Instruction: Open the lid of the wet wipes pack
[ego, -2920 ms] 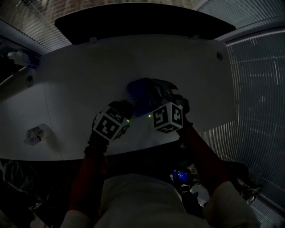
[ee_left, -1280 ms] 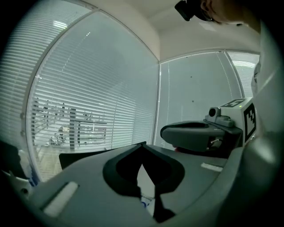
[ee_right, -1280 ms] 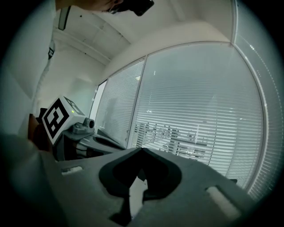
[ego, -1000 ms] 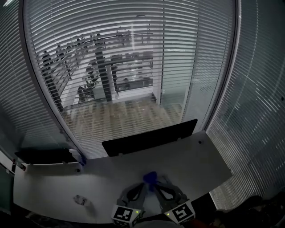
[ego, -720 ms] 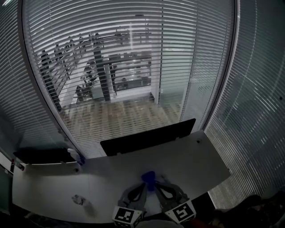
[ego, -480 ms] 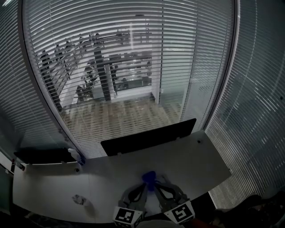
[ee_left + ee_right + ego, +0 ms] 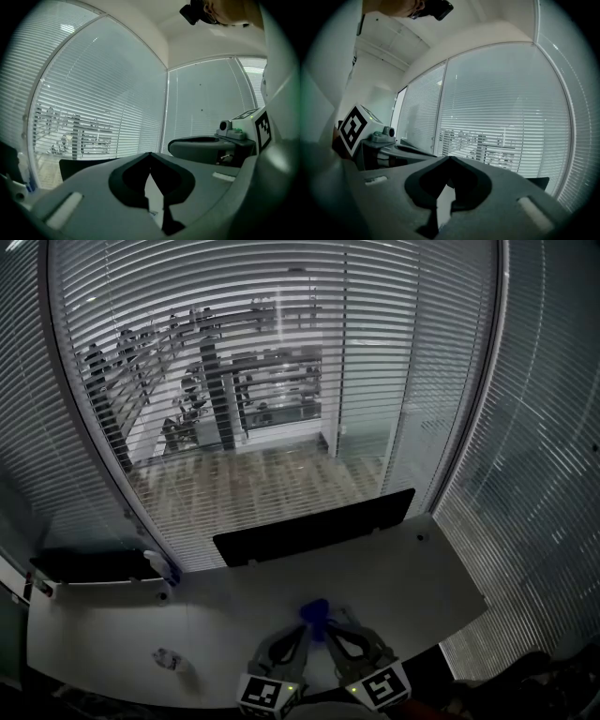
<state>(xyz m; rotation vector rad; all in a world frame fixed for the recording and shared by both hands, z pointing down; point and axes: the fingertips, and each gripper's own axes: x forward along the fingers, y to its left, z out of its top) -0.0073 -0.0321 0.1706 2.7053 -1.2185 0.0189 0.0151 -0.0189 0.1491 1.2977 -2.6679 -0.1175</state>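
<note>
Where the head view cuts off at its near edge, the left gripper (image 7: 304, 634) and the right gripper (image 7: 330, 634) lie side by side over the white curved table (image 7: 412, 587), their grey jaws angling in toward one another. In each gripper's own view the two jaws are closed, the tips meeting in a point. Only a sliver of pale surface shows through the slot behind the tips, and neither view shows whether anything is nipped there. Just past the two tips, touching them or very nearly so, sits the dark-blue wet wipes pack (image 7: 314, 613), close to the table's front edge and about midway along it. It is small in the picture. Its long axis seems to run away from the person, toward the window, and which way its lid faces cannot be made out. Off to the left on the table lies a small crumpled clear object (image 7: 169, 659). Farther on, a long black panel (image 7: 314, 524) lines the table's far edge, and behind it stand white slatted blinds (image 7: 281, 362).
</note>
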